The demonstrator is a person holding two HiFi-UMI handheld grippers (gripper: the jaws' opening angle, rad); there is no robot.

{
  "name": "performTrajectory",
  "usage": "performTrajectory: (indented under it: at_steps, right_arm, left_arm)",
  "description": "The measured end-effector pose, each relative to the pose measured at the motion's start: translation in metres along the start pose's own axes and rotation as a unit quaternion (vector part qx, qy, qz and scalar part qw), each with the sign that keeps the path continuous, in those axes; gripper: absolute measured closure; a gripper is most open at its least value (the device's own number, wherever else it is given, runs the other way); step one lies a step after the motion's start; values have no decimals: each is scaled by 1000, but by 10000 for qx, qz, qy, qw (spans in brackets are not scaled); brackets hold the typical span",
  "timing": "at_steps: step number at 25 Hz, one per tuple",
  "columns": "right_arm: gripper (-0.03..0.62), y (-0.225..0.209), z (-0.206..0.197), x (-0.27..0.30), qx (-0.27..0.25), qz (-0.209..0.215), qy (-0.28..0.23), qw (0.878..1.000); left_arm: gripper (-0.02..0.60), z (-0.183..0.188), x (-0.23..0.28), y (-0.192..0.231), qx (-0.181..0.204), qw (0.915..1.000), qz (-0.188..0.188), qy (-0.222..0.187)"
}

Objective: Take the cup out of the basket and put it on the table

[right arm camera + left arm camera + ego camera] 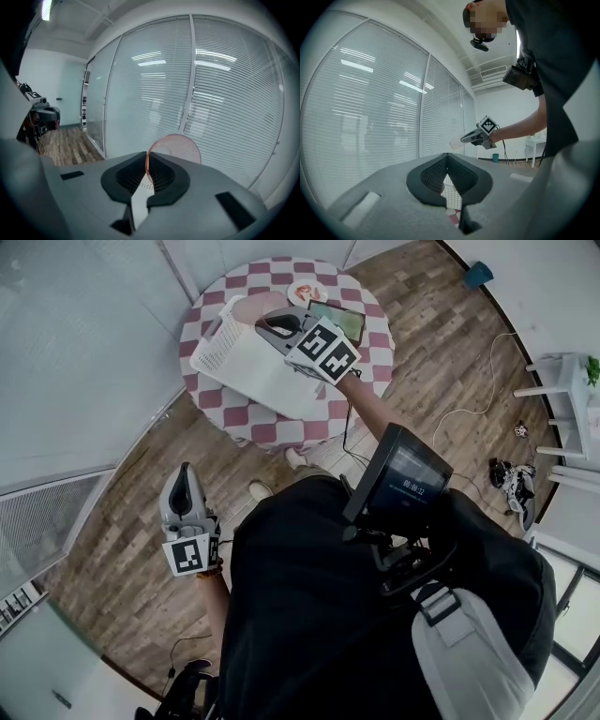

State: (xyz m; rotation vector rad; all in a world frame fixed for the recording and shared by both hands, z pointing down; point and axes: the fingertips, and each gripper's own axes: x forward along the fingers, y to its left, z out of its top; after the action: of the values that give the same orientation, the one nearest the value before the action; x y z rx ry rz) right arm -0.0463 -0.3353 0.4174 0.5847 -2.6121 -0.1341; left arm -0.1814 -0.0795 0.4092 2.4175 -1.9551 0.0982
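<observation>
Pink cup, half behind jaws of right gripper

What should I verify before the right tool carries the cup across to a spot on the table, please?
1. Grip: the right tool is shut on the rim of the pink cup: ok.
2. Cup lifted clear of the white basket: the left gripper view suggests so, but cannot tell for sure.
3. Bare checked tablecloth beside the basket for a landing spot: ok.
4. Plate and green flat item lie on the far side, out of the way: ok.
5. Left tool shut, empty, down by the person's side: ok.
6. Cup's contents: cannot tell.
</observation>
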Motion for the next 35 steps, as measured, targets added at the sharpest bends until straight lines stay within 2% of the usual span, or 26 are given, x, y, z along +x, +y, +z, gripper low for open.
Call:
performTrajectory:
  at_steps: [8, 17, 35]
  right_arm:
    - [569, -12, 23, -11, -94, -308, -329, 9989]
    - [569, -20, 62, -37, -194, -735, -951, 9926]
    - [569, -6, 119, -72, -254, -824, -1895, 9781]
  left_arm:
    - [584, 4, -1, 2, 55, 10000, 17, -62]
    - [584, 4, 0, 0, 42, 9999, 33, -106]
    - [584, 5, 4, 0, 21, 9999, 17, -113]
